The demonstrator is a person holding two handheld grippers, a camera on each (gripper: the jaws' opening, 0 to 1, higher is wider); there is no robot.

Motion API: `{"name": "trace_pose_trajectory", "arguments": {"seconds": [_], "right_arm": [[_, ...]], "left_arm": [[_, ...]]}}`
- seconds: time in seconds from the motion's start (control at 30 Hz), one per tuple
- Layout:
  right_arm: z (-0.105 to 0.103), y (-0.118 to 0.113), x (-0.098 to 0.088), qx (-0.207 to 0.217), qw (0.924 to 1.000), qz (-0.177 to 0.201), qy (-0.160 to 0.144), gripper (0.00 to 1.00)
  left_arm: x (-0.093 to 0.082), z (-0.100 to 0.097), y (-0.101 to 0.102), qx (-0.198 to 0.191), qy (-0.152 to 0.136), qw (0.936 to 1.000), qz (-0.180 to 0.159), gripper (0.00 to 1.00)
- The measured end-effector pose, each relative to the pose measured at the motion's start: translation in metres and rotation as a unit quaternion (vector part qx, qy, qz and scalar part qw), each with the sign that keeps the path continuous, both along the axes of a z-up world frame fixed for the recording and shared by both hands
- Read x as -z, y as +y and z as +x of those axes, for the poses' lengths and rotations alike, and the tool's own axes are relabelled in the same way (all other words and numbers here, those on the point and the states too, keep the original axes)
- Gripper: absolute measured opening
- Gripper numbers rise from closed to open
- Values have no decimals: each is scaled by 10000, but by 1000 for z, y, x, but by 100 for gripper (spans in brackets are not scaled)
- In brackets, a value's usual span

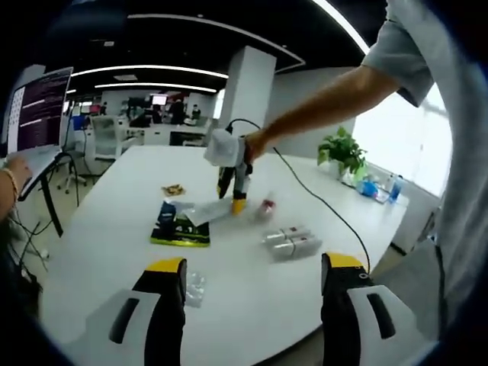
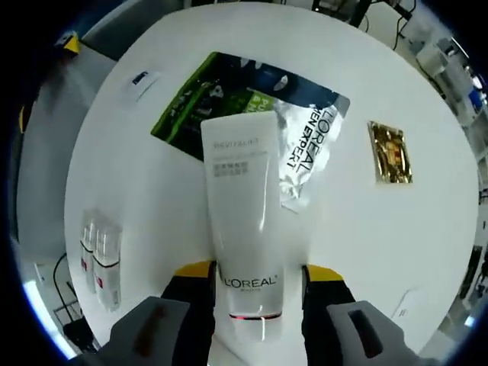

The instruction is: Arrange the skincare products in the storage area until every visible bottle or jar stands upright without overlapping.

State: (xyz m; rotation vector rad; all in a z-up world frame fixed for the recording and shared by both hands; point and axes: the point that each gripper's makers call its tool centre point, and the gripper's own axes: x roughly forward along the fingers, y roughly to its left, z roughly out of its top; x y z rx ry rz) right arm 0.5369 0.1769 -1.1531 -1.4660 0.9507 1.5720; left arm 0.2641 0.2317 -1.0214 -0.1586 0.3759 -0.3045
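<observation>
Roughly, status:
right gripper (image 2: 258, 284): pinching white tube (image 2: 242, 221) by cap end
left gripper (image 1: 252, 278): spread, idle
done: nothing upright
left: tube, two small tubes (image 1: 292, 242) lying flat

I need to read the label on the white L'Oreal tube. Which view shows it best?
The right gripper view: the white L'Oreal tube lies large between the right gripper jaws, its lettering readable. In the left gripper view the tube is small and far off under that gripper, its print unreadable.
</observation>
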Motion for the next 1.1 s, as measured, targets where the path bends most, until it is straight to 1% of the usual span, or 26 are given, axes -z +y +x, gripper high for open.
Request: {"name": "trace_pose_trajectory", "arguments": {"seconds": [0.03, 0.07, 0.1, 0.13, 0.3, 0.4, 0.43, 0.57, 0.6, 0.7, 0.87, 0.97, 1.0, 1.1], "right_arm": [[1, 0, -1, -32, 10000, 58, -16, 34], [0, 1, -1, -93, 9999, 91, -14, 29], [1, -1, -2, -230, 9996, 86, -98, 26], [-2, -1, -2, -178, 9998, 124, -25, 26], [-2, -1, -2, -108, 9997, 222, -52, 23], [-2, -2, -3, -19, 9995, 283, -151, 22], [-1, -2, -3, 84, 9993, 318, -204, 21], [-3, -4, -6, 208, 9978, 491, -389, 20], [-1, -4, -9, 263, 9970, 554, -476, 20], [-1, -7, -15, 434, 9953, 643, -583, 19], [-6, -9, -26, 620, 9921, 905, -607, 18], [-9, -8, -35, 847, 9882, 1106, -640, 18], [-10, -8, -38, 857, 9872, 1169, -661, 18], [-17, -9, -49, 1059, 9825, 1367, -688, 18]], "left_arm": [[2, -1, 0, 12, 41, 10000, 21, 72], [2, -1, 0, 22, 52, 10000, 23, 70], [3, -1, -1, 33, 72, 10000, 13, 69], [3, -1, -1, 37, 80, 10000, 16, 68], [5, -2, 0, 36, 113, 9999, 51, 66], [5, -2, 1, 35, 120, 9999, 71, 64], [5, -2, 1, 33, 120, 9999, 78, 63], [5, -2, 2, 29, 112, 9999, 99, 62], [4, -2, 2, 27, 108, 9999, 97, 61], [4, -3, 2, 29, 103, 9999, 112, 61], [2, -2, 3, 21, 63, 9999, 128, 60], [2, -2, 3, 20, 38, 9999, 141, 60], [1, -2, 3, 15, 31, 9999, 150, 60], [1, -2, 3, 21, 10, 9999, 162, 60]]}}
